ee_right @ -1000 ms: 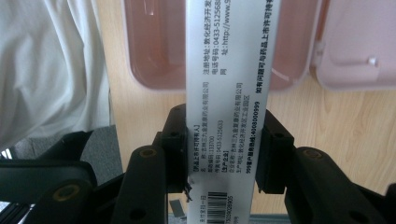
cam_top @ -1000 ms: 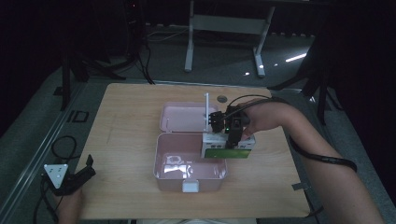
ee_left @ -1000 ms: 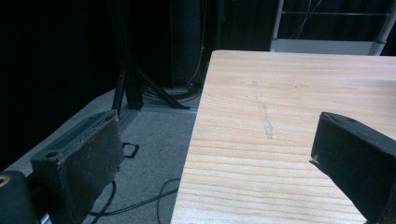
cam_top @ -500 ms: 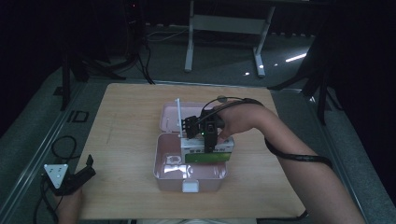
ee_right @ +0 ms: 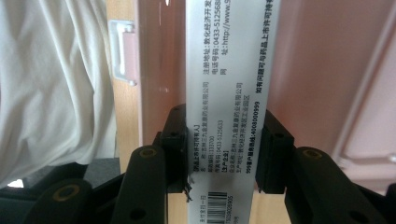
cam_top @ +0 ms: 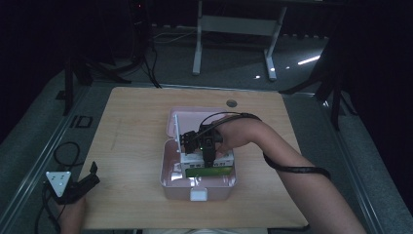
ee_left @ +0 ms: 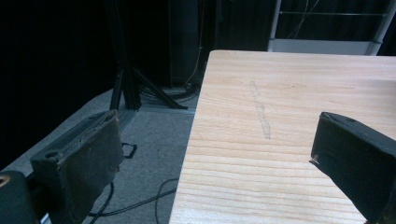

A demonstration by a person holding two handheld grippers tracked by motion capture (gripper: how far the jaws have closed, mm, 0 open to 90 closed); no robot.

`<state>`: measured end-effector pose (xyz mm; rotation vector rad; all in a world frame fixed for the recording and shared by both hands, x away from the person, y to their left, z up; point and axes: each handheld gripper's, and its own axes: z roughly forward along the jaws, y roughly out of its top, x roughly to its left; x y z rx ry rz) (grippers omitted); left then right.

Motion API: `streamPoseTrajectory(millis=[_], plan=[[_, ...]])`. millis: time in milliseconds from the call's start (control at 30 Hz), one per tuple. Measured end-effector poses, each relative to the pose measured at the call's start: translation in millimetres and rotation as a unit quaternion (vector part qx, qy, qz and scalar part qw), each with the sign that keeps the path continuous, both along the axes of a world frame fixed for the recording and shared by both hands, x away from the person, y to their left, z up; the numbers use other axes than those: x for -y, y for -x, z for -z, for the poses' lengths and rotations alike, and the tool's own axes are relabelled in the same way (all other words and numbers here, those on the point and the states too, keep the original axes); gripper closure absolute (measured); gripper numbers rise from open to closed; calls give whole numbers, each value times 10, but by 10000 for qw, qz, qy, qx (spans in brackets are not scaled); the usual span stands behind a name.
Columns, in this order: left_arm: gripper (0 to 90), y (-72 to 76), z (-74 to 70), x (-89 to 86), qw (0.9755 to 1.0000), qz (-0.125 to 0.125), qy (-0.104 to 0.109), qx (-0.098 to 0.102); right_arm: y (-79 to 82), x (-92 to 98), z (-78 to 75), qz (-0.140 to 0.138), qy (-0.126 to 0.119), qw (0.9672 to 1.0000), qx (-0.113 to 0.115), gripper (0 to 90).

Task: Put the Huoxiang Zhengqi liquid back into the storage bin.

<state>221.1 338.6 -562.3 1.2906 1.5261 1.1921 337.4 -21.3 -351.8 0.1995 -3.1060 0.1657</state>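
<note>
Hand-held gripper [ee_right: 223, 154] clamps medicine carton [ee_right: 226, 93].

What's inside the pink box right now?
The right gripper holds a white-and-green carton low in the pink box, on its right side. Its bare left side shows. Anything under the carton is hidden.

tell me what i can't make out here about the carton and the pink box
- Carton front face: right gripper view shows one printed side; the right gripper, shut on it, covers both flanks.
- Carton's top end: cut off by that view's upper edge.
- Pink box floor: in the high view, hand and carton hide much of it.
- Whether the carton rests on the floor: cannot tell.
- Print on the carton's green face, high view: too small.
</note>
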Motion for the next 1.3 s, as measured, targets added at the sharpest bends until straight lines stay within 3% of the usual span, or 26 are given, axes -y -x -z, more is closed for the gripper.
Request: streamPoseTrajectory(millis=[467,800,967,1300], plan=[[24,-4,0,-5,10000,17,13,2,-55,10,663,123,-40,9995,-275,618],[24,-5,0,-2,10000,22,6,3,-15,23,909,100,-28,9993,-360,618],[24,-4,1,-1,10000,22,-12,1,-19,30,1011,134,93,9992,-363,617],[24,-5,0,-1,10000,23,-12,-4,-41,62,1003,169,34,9988,-468,597]])
